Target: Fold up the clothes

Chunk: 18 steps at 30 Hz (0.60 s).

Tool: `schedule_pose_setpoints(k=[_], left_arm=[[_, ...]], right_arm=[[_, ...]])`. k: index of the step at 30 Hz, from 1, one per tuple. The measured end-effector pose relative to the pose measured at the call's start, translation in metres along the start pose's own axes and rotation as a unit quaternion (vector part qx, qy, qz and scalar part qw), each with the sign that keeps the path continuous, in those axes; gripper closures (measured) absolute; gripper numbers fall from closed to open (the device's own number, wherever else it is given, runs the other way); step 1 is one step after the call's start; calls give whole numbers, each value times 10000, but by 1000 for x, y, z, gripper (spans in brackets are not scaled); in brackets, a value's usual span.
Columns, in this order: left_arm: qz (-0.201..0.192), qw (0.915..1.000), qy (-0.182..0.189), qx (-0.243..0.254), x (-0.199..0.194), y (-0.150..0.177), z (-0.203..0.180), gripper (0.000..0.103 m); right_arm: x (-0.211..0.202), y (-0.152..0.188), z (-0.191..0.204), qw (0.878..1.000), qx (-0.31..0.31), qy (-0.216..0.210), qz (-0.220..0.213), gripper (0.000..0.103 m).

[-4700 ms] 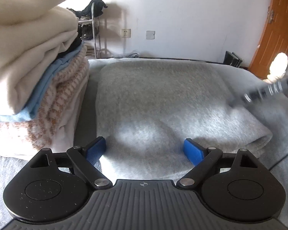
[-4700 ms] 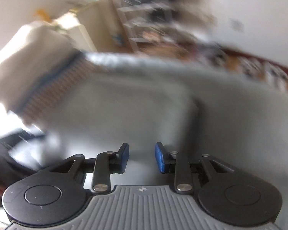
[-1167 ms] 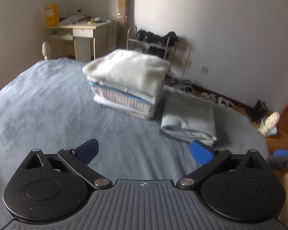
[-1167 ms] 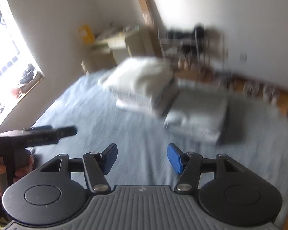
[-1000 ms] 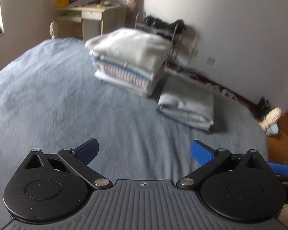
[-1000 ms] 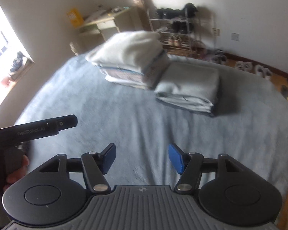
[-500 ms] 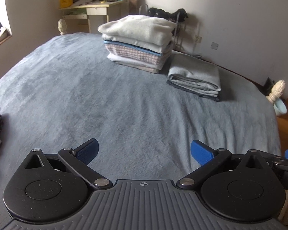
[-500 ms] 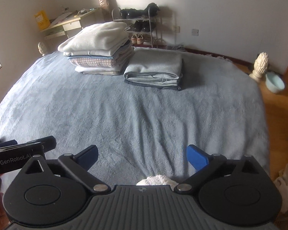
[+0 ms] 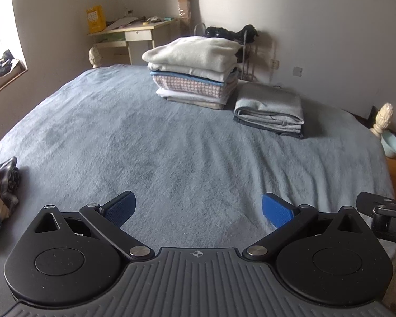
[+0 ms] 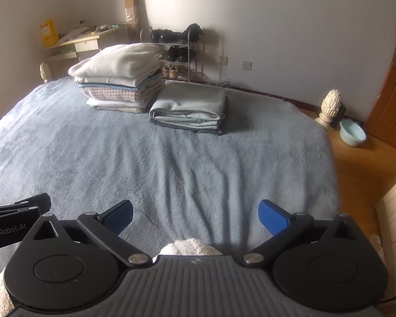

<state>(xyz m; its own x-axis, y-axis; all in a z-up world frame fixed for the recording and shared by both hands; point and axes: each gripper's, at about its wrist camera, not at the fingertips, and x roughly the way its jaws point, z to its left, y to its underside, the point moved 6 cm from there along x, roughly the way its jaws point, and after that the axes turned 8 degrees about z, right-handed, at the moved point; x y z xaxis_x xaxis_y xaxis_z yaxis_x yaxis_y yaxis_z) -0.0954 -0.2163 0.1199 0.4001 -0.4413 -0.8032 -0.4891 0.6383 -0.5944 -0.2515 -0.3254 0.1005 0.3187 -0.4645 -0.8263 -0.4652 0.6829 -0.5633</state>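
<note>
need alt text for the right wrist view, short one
The open right gripper hovers empty over a blue-grey bedspread, with a fluffy white garment just below it. At the far side sit a tall stack of folded clothes and a folded grey garment beside it.

A tall stack of folded clothes [image 9: 195, 71] sits at the far side of the bed [image 9: 118, 137], a cream fleece piece on top, then a light blue layer, a pink-and-white checked one, and pale pieces beneath. Just beside it, on its right, lies a lower pile of folded grey garments [image 9: 272, 108] with a dark piece at the bottom, edges squared. At the near edge of the bed a fluffy white garment [image 10: 190, 247] bulges up, unfolded. At the bed's left edge in the left wrist view lies a crumpled heap of dark and pale clothes [image 9: 2, 185].
</note>
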Motion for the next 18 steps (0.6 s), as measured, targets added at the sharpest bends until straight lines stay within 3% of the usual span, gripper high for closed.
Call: schedule_pose_setpoints(k=[6,18], left_arm=[[467,9987,178,-23,14,6,-8,0],[212,9996,62,177,12,2,-19,0]], right_arm=[[2,7,-7,10000,51,44,7,0],[2,7,-13,9997,40,256,-34,0]])
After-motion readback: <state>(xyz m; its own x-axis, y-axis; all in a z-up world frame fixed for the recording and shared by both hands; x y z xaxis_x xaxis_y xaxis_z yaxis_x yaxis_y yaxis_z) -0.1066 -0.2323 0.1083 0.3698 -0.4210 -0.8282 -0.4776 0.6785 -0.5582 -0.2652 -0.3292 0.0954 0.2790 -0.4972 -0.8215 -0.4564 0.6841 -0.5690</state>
